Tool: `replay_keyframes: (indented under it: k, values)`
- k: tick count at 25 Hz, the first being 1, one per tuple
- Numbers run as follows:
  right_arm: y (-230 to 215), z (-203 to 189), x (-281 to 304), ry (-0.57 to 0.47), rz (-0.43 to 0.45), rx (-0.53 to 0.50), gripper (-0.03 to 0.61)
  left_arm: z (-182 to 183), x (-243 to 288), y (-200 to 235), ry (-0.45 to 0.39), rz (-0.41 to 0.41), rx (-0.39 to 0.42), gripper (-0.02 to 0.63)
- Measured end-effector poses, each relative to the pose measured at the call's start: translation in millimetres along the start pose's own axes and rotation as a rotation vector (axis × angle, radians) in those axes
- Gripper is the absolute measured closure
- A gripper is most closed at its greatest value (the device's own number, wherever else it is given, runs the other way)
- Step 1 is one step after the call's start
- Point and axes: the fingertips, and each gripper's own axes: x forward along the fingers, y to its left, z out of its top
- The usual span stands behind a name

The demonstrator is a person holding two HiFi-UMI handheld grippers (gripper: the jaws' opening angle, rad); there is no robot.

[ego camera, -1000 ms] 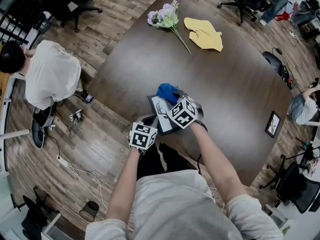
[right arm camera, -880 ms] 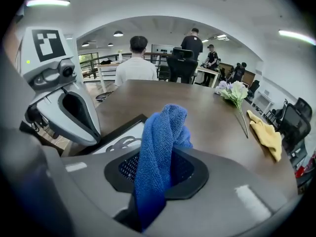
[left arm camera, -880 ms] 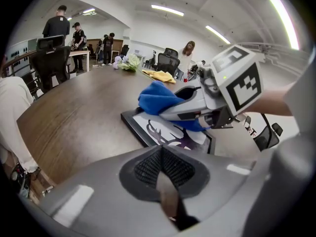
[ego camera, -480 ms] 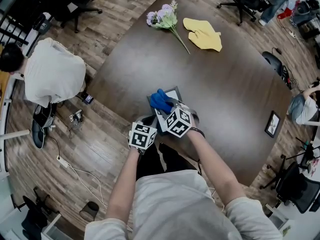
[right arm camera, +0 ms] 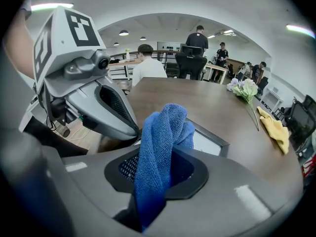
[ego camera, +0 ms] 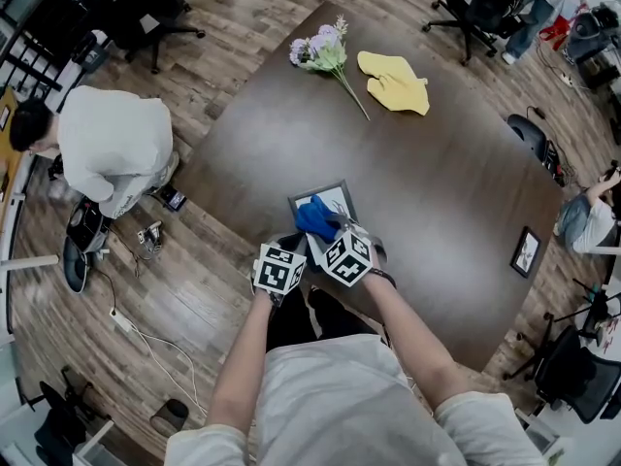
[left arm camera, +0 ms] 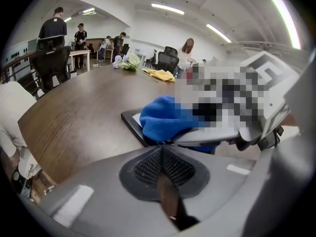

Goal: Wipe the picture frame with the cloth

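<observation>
A person in white (ego camera: 107, 149) bends low over the plank floor (ego camera: 194, 299) at left. Near the close edge of the dark brown surface (ego camera: 437, 183), the left tongs (ego camera: 289, 241) are pressed together just beside the picture frame (ego camera: 335, 194), which lies flat. The right tongs (ego camera: 328, 226) pinch the blue cloth (ego camera: 314, 216), which sits on the frame. At the far end lie flowers (ego camera: 325, 49) and a yellow cloth (ego camera: 396, 80), and a small frame (ego camera: 525, 251) sits by the right edge.
</observation>
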Motion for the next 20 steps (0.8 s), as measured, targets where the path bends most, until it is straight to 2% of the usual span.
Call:
replay_keyframes:
  k: [9,13,20]
  values:
    - [25,-28,-19,-0.009,0.009,0.074,0.492,-3,-1,-1,0.012,0.031,-0.006,0.561]
    - [30,-34,-24,-0.015,0.002,0.113,0.492,-2,-1,1,0.024,0.047,0.019,0.561]
    - [40,-48,-34,0.012,-0.003,0.160,0.492,-3,-1,3,0.078,0.016,0.092,0.561]
